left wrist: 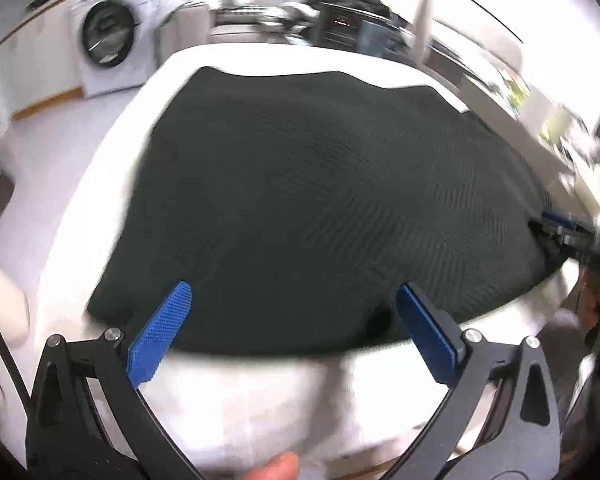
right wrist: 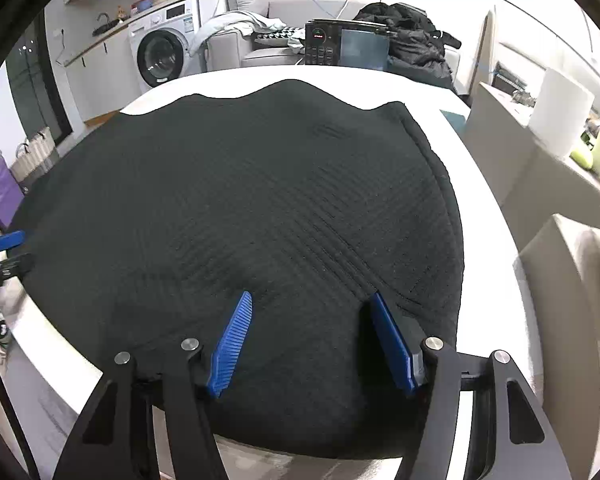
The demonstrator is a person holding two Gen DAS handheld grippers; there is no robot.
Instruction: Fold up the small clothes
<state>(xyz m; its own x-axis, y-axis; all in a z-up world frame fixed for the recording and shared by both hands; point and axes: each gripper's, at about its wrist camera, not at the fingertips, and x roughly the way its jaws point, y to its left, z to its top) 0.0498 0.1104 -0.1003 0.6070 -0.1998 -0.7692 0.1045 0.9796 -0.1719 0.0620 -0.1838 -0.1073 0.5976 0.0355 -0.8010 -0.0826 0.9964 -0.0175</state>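
We see a black ribbed garment [right wrist: 252, 216] spread flat over most of the white table [right wrist: 496, 216], its near hem along the near edge; our left gripper [left wrist: 292, 332] hovers at the garment's near left corner with its blue pads [left wrist: 160, 336] spread wide and nothing between them; our right gripper [right wrist: 312, 340] sits over the near right part of the cloth, its fingers released and apart, pinching no fabric; a washing machine [right wrist: 160, 56] stands beyond the far edge.
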